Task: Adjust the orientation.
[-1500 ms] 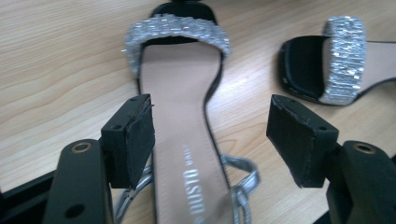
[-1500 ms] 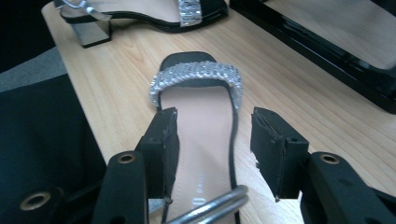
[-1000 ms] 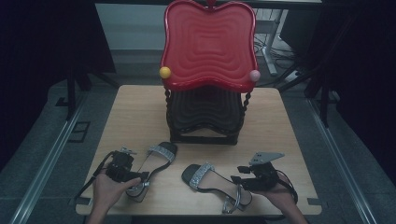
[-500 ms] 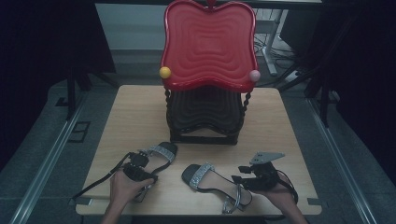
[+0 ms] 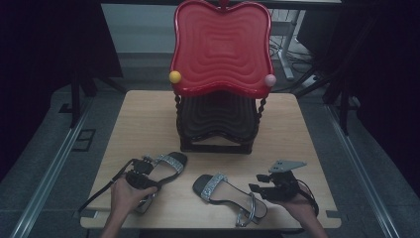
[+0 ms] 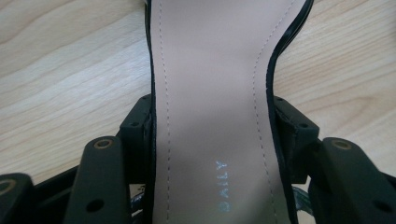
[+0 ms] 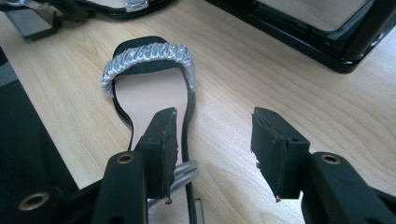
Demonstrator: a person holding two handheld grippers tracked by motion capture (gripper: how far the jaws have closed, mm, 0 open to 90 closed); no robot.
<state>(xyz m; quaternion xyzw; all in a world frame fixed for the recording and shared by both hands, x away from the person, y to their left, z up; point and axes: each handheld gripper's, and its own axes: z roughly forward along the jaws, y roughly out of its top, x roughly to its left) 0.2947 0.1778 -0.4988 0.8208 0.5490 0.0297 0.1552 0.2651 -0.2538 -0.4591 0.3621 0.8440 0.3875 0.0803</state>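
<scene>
One word can be read: "DAILY", printed in pale, faintly shiny capitals on the beige insole of the left sandal, close to its heel end. In the left gripper view the letters run lengthwise along the insole, lying on their side. No other text, number or sign can be made out.

Hidden and cut-off parts

The left sandal's toe and heel run past the left gripper view's edges.
</scene>
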